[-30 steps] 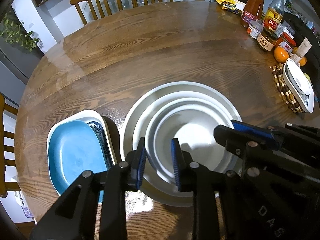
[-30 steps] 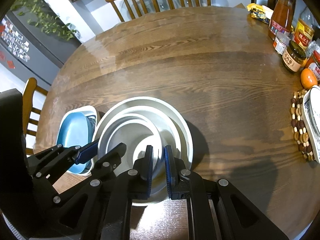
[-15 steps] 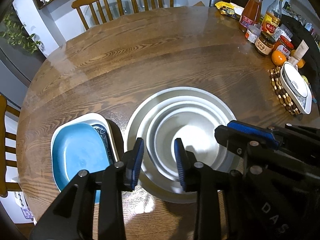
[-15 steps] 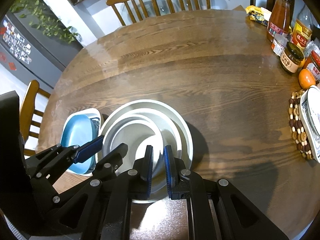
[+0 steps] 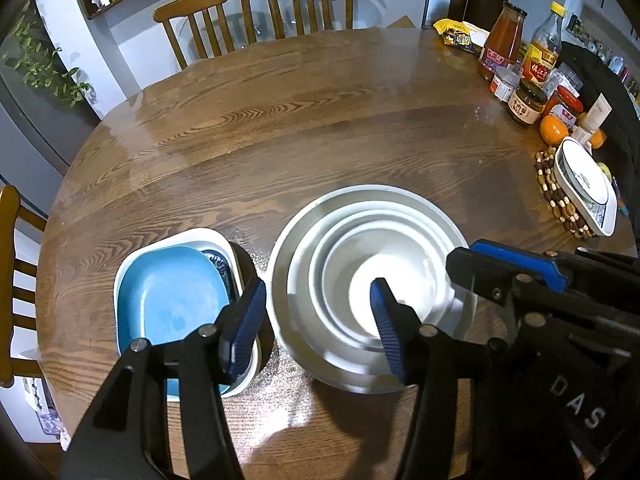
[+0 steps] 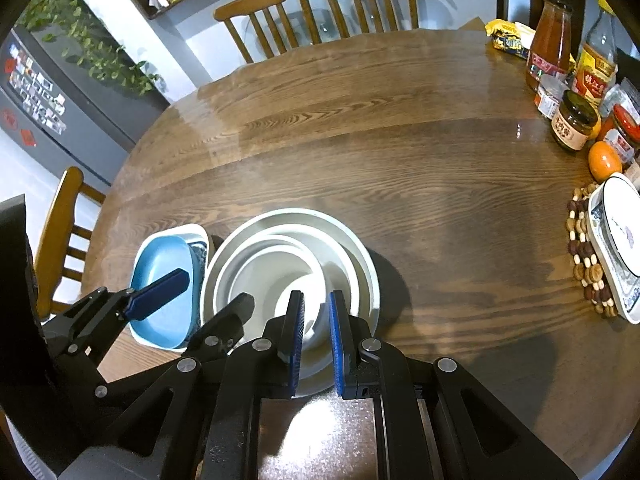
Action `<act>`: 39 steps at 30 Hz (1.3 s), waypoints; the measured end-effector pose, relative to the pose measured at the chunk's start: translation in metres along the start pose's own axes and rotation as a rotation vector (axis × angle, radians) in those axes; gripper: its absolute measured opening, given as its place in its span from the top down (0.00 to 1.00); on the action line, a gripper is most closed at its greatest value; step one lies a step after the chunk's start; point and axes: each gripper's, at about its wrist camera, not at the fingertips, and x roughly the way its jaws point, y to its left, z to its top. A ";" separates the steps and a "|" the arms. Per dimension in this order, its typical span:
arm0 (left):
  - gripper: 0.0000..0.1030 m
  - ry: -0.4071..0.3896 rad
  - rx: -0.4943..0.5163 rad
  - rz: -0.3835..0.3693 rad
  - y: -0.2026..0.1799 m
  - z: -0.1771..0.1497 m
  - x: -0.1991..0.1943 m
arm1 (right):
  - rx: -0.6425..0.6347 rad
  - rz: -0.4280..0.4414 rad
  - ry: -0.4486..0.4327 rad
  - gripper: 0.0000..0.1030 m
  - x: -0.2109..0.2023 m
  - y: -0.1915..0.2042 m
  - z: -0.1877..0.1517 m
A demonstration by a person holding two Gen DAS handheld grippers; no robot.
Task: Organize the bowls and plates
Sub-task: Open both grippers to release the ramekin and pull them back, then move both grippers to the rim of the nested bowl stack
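Black linkage arms of both grippers fill the near part of each view, angled down over the near edge of the round wooden table (image 5: 280, 128).

Left gripper (image 5: 320, 320): jaws spread wide, blue pads (image 5: 246, 322) facing each other across a broad gap, nothing between them. One pad hangs over the near right rim of the blue plate (image 5: 172, 304), the other over the near inner wall of the stacked white bowls (image 5: 360, 216). Whether either pad touches the ware, cannot tell.

Right gripper (image 6: 316, 336): jaws nearly together, only a narrow slot between the blue pads (image 6: 296, 340). It sits above the near rim of the bowl stack; no rim clearly pinched in the slot, contact uncertain. In the left wrist view its tip crosses in from the right, over the right rim of the bowls.

Bowl stack: several white bowls nested, largest outermost, close to the near edge of the table. Just beside it on the left, the blue plate lies in a white rectangular dish (image 5: 200, 236), with a blue patterned piece showing under the plate's right edge.

Right edge of the table: white patterned dish (image 6: 618, 248) on a beaded trivet (image 6: 580, 252), an orange (image 6: 604, 160), jars and sauce bottles (image 6: 550, 44) farther back. Two wooden chairs (image 6: 320, 12) beyond the far edge.
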 end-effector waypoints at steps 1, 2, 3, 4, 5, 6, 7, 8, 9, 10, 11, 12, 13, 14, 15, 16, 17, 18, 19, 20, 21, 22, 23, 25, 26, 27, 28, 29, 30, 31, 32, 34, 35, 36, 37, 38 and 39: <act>0.48 -0.002 -0.001 -0.001 0.001 0.000 -0.001 | 0.000 0.001 -0.003 0.89 -0.001 0.000 0.000; 0.46 -0.003 -0.001 0.000 0.001 -0.001 -0.002 | -0.001 0.001 -0.005 0.89 -0.002 0.000 0.000; 0.43 -0.007 -0.004 0.000 0.002 -0.001 -0.004 | -0.001 0.000 -0.007 0.89 -0.004 0.000 -0.001; 0.36 -0.010 -0.005 0.000 0.003 -0.002 -0.005 | -0.002 0.000 -0.011 0.89 -0.005 0.000 -0.001; 0.33 -0.017 -0.008 0.000 0.004 -0.003 -0.008 | -0.002 -0.001 -0.013 0.88 -0.006 0.001 -0.002; 0.33 -0.022 -0.010 -0.001 0.006 -0.003 -0.009 | 0.000 -0.003 -0.017 0.88 -0.008 0.001 -0.002; 0.33 -0.027 -0.013 -0.002 0.008 -0.003 -0.012 | 0.001 -0.002 -0.019 0.82 -0.009 0.000 -0.002; 0.33 -0.029 -0.016 -0.002 0.011 -0.004 -0.013 | 0.003 -0.001 -0.024 0.76 -0.011 -0.001 -0.003; 0.33 -0.031 -0.021 -0.001 0.014 -0.004 -0.014 | 0.006 -0.002 -0.028 0.60 -0.012 -0.002 -0.004; 0.33 -0.033 -0.027 0.000 0.016 -0.005 -0.015 | 0.011 -0.003 -0.036 0.50 -0.014 -0.003 -0.005; 0.32 -0.033 -0.037 0.002 0.020 -0.006 -0.015 | 0.016 -0.004 -0.045 0.49 -0.016 -0.004 -0.006; 0.32 -0.031 -0.046 0.001 0.023 -0.006 -0.016 | 0.018 -0.003 -0.046 0.49 -0.017 -0.006 -0.006; 0.32 -0.030 -0.054 -0.001 0.025 -0.007 -0.016 | 0.024 0.000 -0.046 0.49 -0.018 -0.007 -0.006; 0.29 -0.028 -0.060 -0.003 0.027 -0.008 -0.016 | 0.032 0.003 -0.048 0.49 -0.018 -0.008 -0.005; 0.27 -0.026 -0.069 -0.006 0.030 -0.009 -0.017 | 0.038 0.005 -0.048 0.49 -0.019 -0.008 -0.006; 0.24 -0.027 -0.074 -0.006 0.031 -0.009 -0.017 | 0.044 0.008 -0.049 0.49 -0.019 -0.010 -0.006; 0.23 -0.028 -0.080 -0.006 0.033 -0.010 -0.018 | 0.049 0.011 -0.050 0.49 -0.020 -0.011 -0.007; 0.23 -0.029 -0.085 -0.007 0.034 -0.011 -0.019 | 0.053 0.013 -0.050 0.49 -0.020 -0.012 -0.008; 0.23 -0.030 -0.093 -0.011 0.036 -0.011 -0.020 | 0.056 0.016 -0.049 0.49 -0.020 -0.013 -0.008; 0.23 -0.027 -0.098 -0.010 0.038 -0.012 -0.020 | 0.060 0.018 -0.048 0.49 -0.021 -0.014 -0.008; 0.23 -0.025 -0.106 -0.013 0.040 -0.012 -0.020 | 0.064 0.017 -0.048 0.49 -0.021 -0.015 -0.009; 0.22 -0.021 -0.112 -0.015 0.041 -0.012 -0.021 | 0.069 0.016 -0.048 0.49 -0.021 -0.016 -0.009; 0.21 -0.017 -0.117 -0.019 0.043 -0.013 -0.021 | 0.075 0.015 -0.047 0.49 -0.021 -0.017 -0.010; 0.21 -0.015 -0.126 -0.019 0.047 -0.015 -0.022 | 0.086 0.012 -0.045 0.49 -0.021 -0.021 -0.011; 0.21 -0.013 -0.131 -0.016 0.049 -0.015 -0.022 | 0.092 0.009 -0.043 0.49 -0.020 -0.023 -0.011; 0.20 -0.012 -0.134 -0.018 0.051 -0.016 -0.023 | 0.097 0.006 -0.043 0.49 -0.020 -0.025 -0.012; 0.20 -0.008 -0.140 -0.020 0.053 -0.017 -0.023 | 0.101 0.004 -0.042 0.49 -0.020 -0.027 -0.013; 0.20 -0.006 -0.144 -0.018 0.055 -0.018 -0.022 | 0.106 0.000 -0.041 0.49 -0.020 -0.030 -0.013; 0.21 -0.002 -0.151 -0.014 0.057 -0.019 -0.022 | 0.110 -0.004 -0.041 0.49 -0.020 -0.031 -0.014; 0.21 0.004 -0.160 -0.012 0.061 -0.020 -0.021 | 0.113 -0.008 -0.040 0.49 -0.020 -0.033 -0.015; 0.21 0.009 -0.166 -0.012 0.064 -0.022 -0.020 | 0.118 -0.012 -0.038 0.49 -0.020 -0.035 -0.016; 0.21 0.016 -0.178 -0.008 0.069 -0.024 -0.018 | 0.125 -0.026 -0.036 0.49 -0.019 -0.040 -0.018; 0.21 0.020 -0.185 -0.003 0.072 -0.025 -0.017 | 0.127 -0.035 -0.036 0.49 -0.018 -0.042 -0.019; 0.21 0.025 -0.192 0.005 0.075 -0.027 -0.016 | 0.128 -0.045 -0.036 0.49 -0.018 -0.044 -0.020; 0.21 0.029 -0.197 0.010 0.078 -0.028 -0.015 | 0.129 -0.059 -0.036 0.49 -0.017 -0.046 -0.021; 0.21 0.036 -0.207 0.018 0.082 -0.030 -0.013 | 0.129 -0.065 -0.036 0.49 -0.017 -0.047 -0.022; 0.22 0.041 -0.211 0.019 0.085 -0.031 -0.012 | 0.130 -0.068 -0.036 0.49 -0.016 -0.048 -0.023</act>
